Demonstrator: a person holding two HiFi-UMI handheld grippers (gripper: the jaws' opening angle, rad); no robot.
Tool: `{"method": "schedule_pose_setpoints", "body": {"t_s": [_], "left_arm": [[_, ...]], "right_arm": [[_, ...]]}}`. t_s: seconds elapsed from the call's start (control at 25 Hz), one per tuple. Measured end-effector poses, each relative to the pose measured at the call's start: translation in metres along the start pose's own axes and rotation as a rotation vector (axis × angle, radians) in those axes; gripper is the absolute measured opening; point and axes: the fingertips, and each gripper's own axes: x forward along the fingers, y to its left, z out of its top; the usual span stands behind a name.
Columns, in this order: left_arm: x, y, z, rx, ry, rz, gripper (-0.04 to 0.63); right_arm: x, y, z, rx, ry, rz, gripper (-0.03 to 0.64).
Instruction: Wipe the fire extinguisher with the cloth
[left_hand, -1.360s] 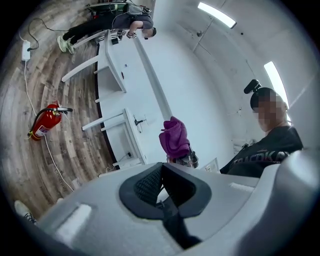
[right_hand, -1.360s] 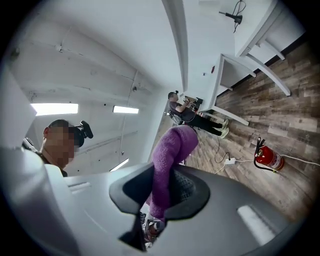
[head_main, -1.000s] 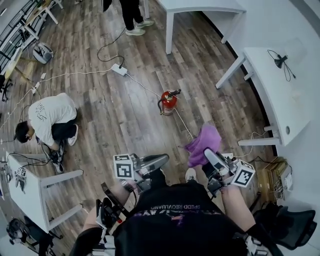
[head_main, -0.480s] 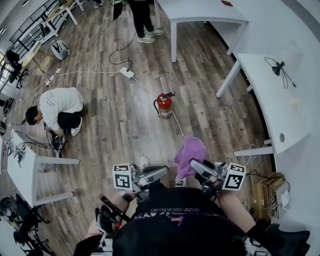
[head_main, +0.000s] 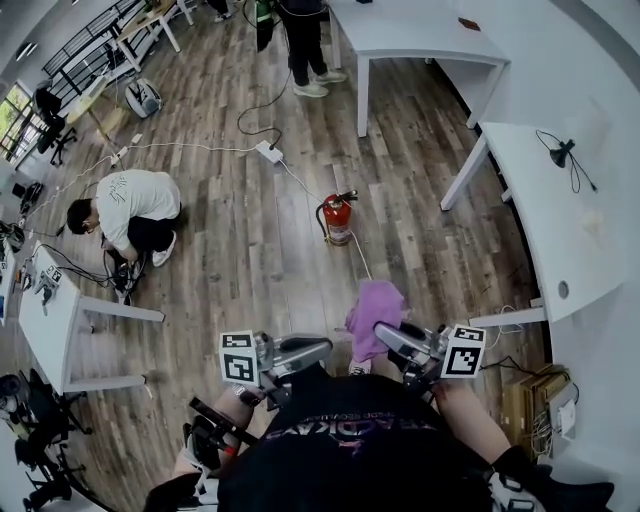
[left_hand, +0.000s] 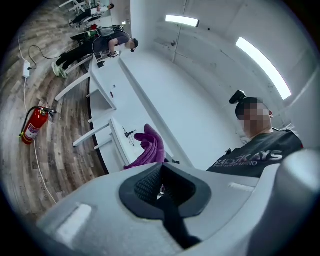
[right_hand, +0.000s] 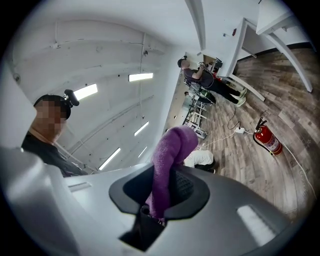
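Cloth clamped in right tongs; fire extinguisher well ahead.

The left gripper fills the bottom of the frame, its fingers pressed together with nothing between them. Just above it, at centre, rises a purple cloth. A red extinguisher stands on the wood floor at the left edge. White desks run from the upper left; a person is at right.
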Motion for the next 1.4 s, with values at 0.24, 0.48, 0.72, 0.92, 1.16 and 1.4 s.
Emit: {"method": "schedule_pose_setpoints", "body": {"t_s": [0.24,0.48,0.72,0.92,1.16,1.4], "left_arm": [[-0.001,0.001,0.001,-0.019,-0.040,-0.004,-0.003],[-0.014,0.004,0.000,-0.041,-0.075,0.034,-0.003],[-0.023,0.003,0.000,-0.038,-0.099,0.046,-0.003],[-0.019,0.002,-0.006,-0.049,-0.102,0.042,-0.003],[-0.021,0.000,-0.008,-0.044,-0.110,0.059,-0.003],[-0.024,0.002,-0.009,-0.046,-0.129,0.070,-0.003]], "right_arm": [[0.004,0.003,-0.015,-0.001,0.069,0.022,0.063],[0.009,0.006,-0.021,0.004,0.094,0.037,0.063],[0.011,0.010,-0.028,0.000,0.092,0.047,0.063],[0.008,0.010,-0.033,0.001,0.092,0.046,0.063],[0.007,0.014,-0.037,-0.002,0.096,0.053,0.063],[0.010,0.015,-0.040,-0.016,0.117,0.060,0.063]]}}
